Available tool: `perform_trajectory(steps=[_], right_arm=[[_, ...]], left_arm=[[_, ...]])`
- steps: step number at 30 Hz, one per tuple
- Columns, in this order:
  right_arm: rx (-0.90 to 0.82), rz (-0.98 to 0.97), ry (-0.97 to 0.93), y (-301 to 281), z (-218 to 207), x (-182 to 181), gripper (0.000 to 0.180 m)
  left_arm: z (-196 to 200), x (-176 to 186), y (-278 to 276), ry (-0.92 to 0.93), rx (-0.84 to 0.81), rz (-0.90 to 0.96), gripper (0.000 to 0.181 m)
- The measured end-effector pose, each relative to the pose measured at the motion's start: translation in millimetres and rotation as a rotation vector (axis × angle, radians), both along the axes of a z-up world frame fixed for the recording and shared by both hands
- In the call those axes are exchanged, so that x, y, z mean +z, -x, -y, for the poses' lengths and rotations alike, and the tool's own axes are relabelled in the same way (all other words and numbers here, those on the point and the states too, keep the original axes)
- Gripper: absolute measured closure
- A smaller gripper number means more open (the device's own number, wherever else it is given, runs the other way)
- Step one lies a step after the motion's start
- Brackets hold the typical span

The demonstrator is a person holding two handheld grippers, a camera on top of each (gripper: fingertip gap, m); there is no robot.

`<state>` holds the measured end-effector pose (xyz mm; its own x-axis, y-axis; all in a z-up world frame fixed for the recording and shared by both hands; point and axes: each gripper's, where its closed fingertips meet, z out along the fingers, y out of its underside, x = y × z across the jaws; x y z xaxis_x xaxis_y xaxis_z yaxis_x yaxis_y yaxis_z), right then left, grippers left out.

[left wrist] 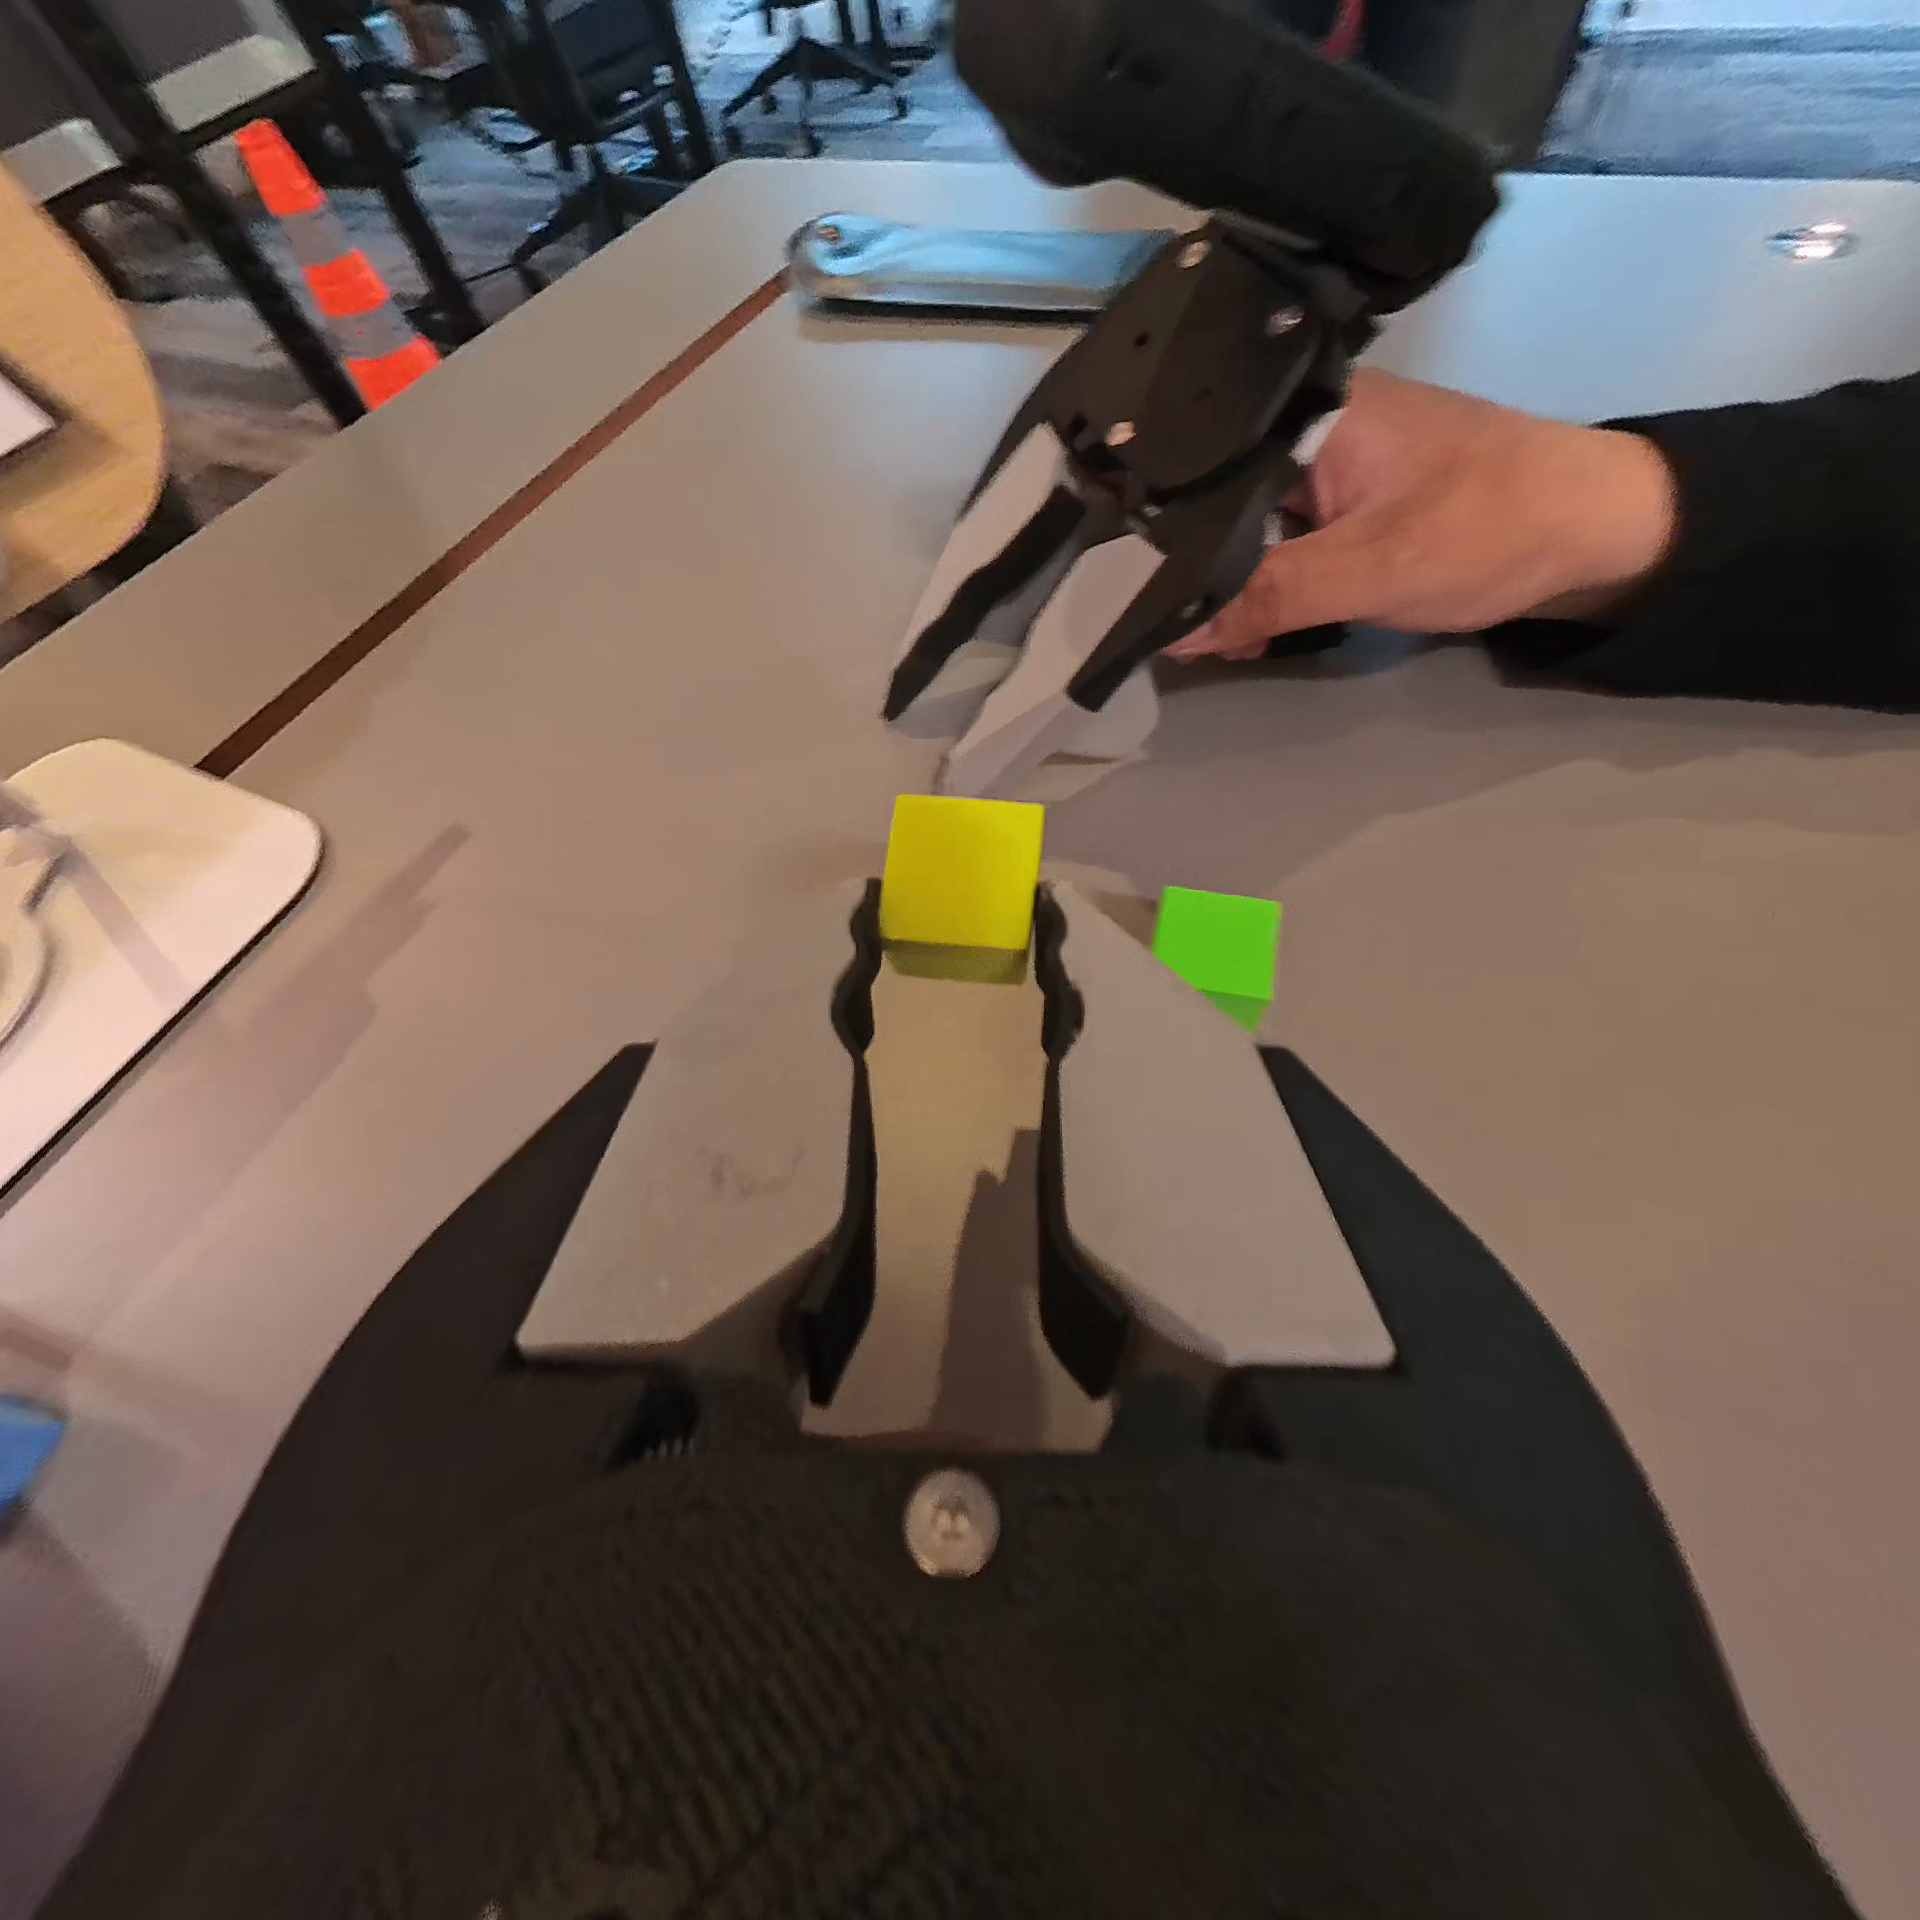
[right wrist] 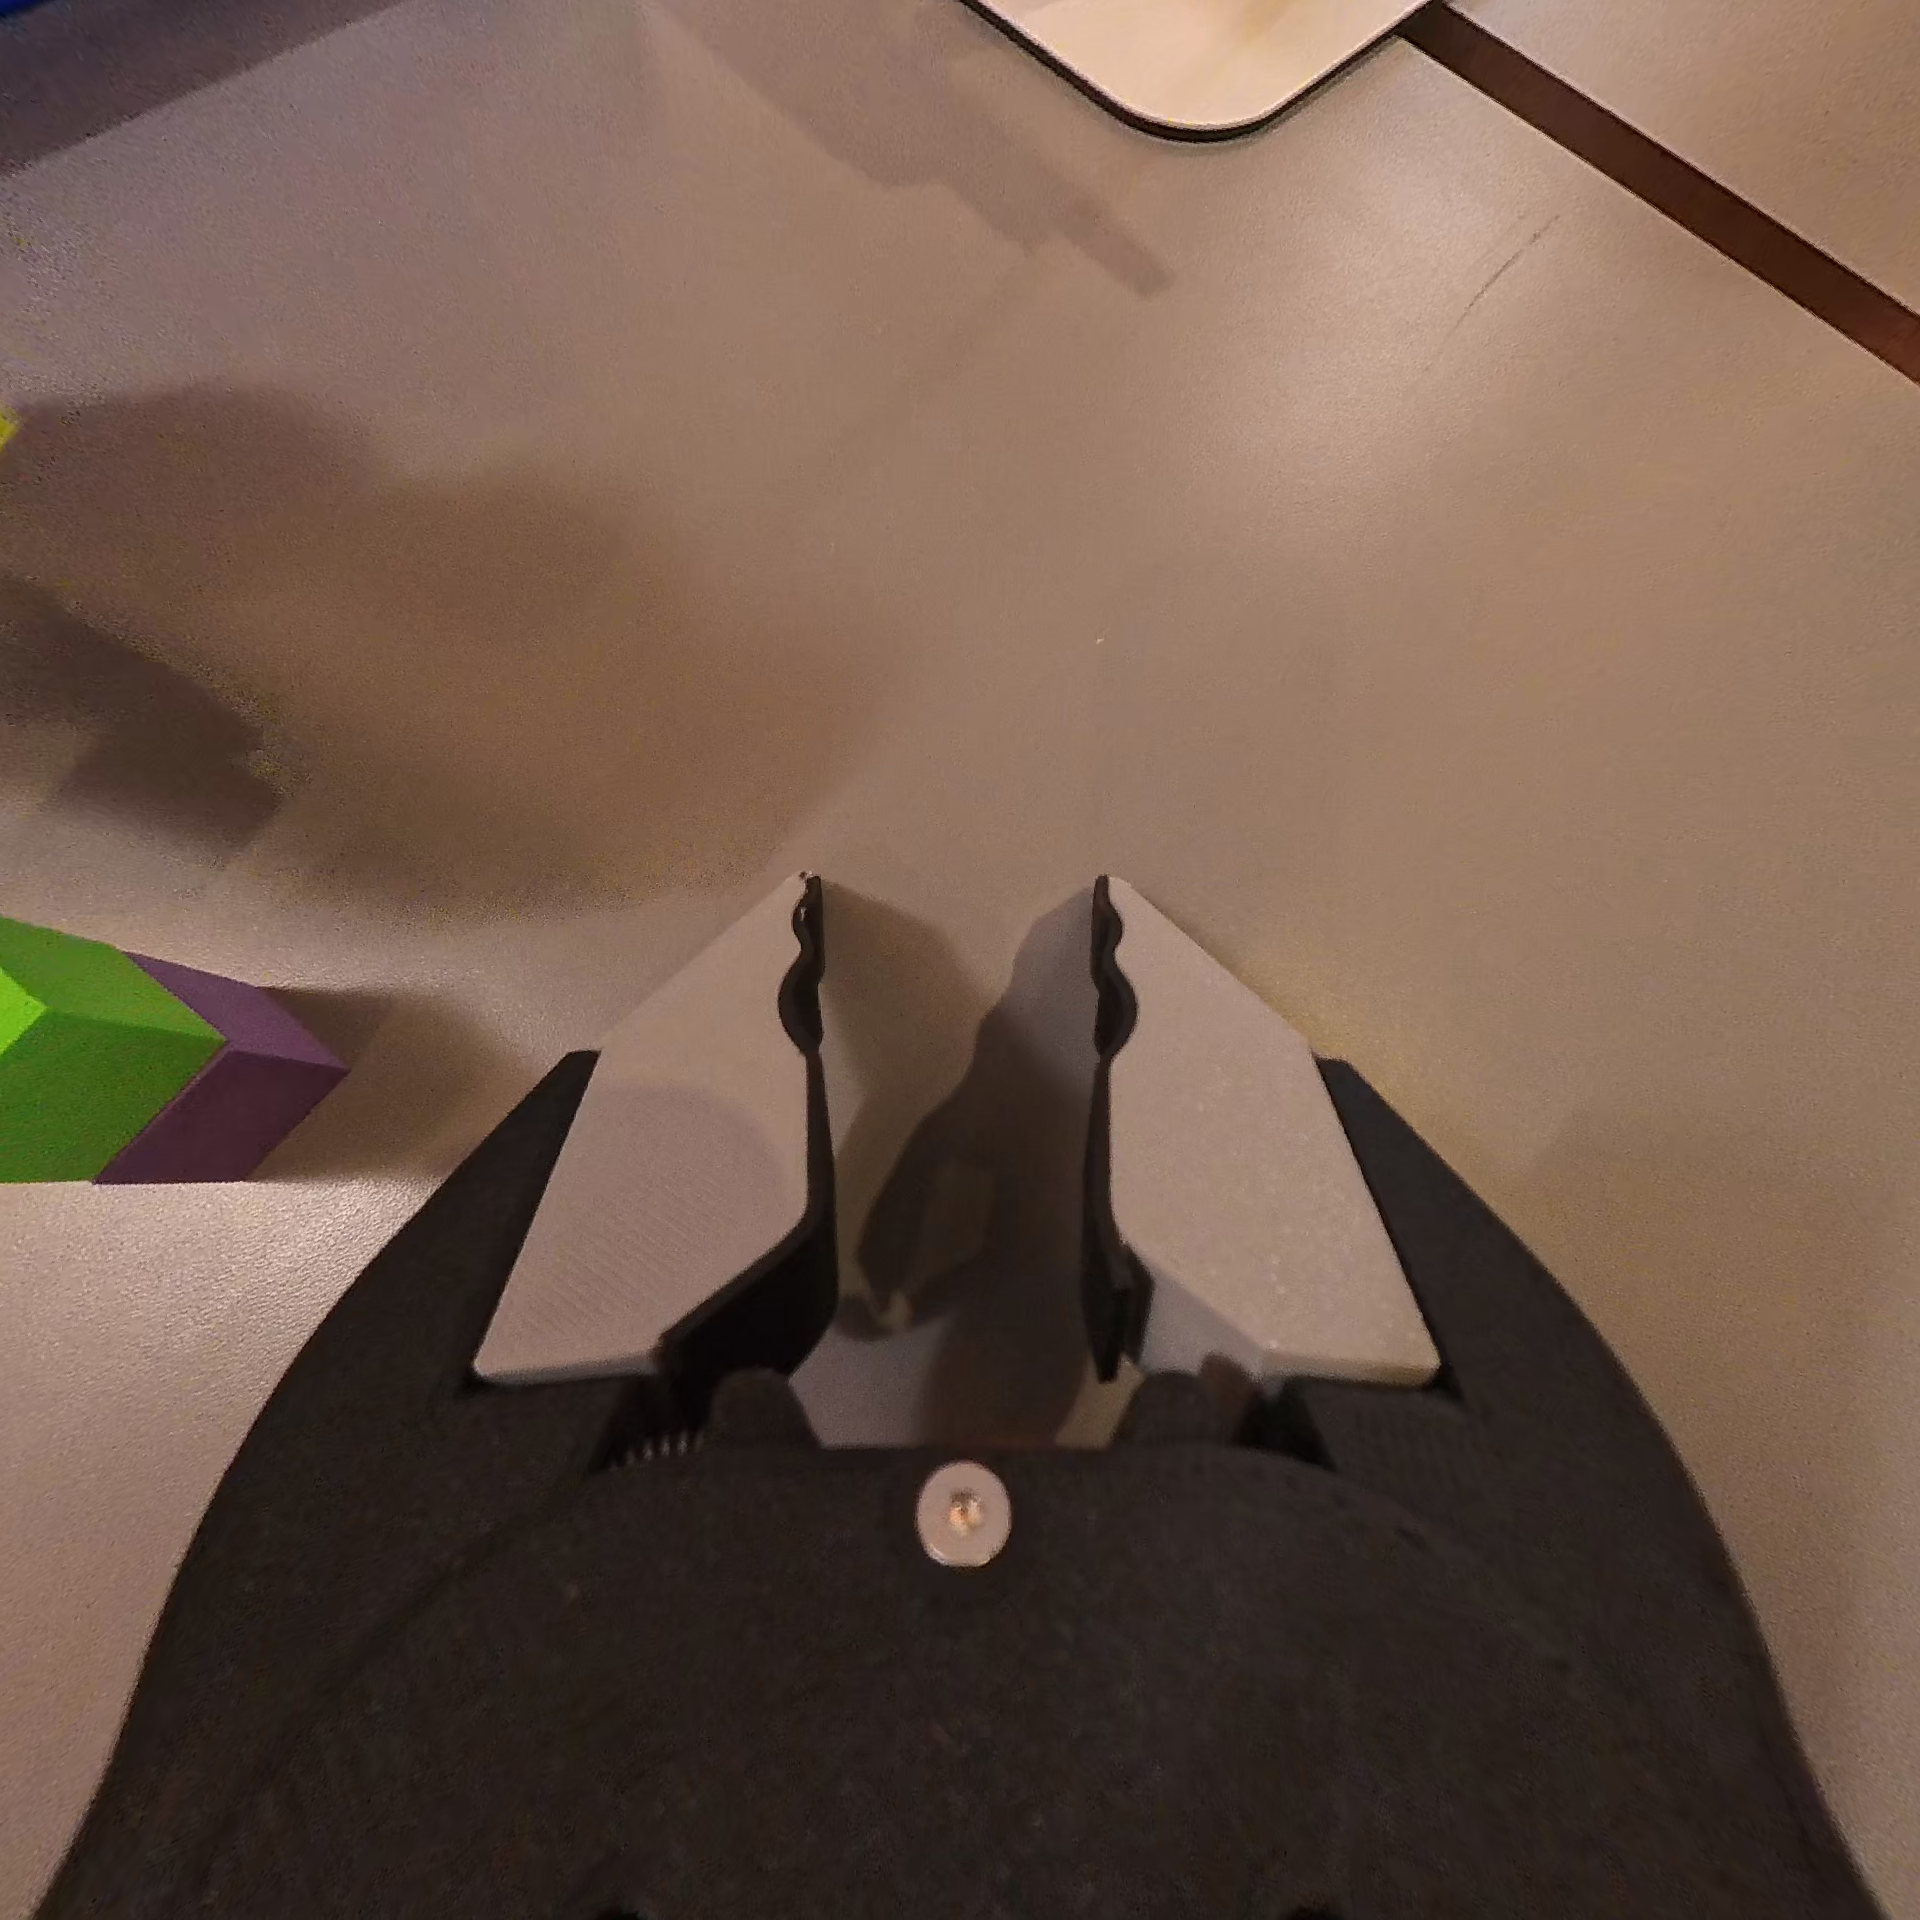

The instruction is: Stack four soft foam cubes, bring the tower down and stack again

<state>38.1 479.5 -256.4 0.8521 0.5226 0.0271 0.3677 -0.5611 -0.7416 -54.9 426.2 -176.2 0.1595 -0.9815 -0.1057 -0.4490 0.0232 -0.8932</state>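
A yellow foam cube [left wrist: 961, 873] is sitting pinched between the tips of the left hand-held gripper [left wrist: 958, 940], raised above the worktop [left wrist: 623, 623]. Just beside it, a green cube [left wrist: 1218, 940] is resting on a purple cube [right wrist: 223, 1091]. The right hand-held gripper [right wrist: 958, 935] is hovering part-open and empty. Squeezing too hard risks deforming the foam, releasing off-centre and toppling the pair.

No readable text, label, brand, number or sign shows anywhere.
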Motion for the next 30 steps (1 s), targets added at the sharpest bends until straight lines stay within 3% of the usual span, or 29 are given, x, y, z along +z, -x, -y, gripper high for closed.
perform_trajectory(steps=[11, 19, 30], right_arm=[[0.001, 0.001, -0.001, 0.1, 0.2, 0.3, 0.13], [0.001, -0.001, 0.001, 0.2, 0.3, 0.4, 0.13], [0.005, 0.0, 0.0, 1.4, 0.5, 0.2, 0.128]], left_arm=[[45.1, -4.3, -9.4, -0.013, -0.198, -0.074, 0.153], [47.6, -0.3, -15.5, 0.058, -0.131, -0.103, 0.153], [46.1, -16.5, -17.7, 0.02, -0.09, -0.19, 0.153]])
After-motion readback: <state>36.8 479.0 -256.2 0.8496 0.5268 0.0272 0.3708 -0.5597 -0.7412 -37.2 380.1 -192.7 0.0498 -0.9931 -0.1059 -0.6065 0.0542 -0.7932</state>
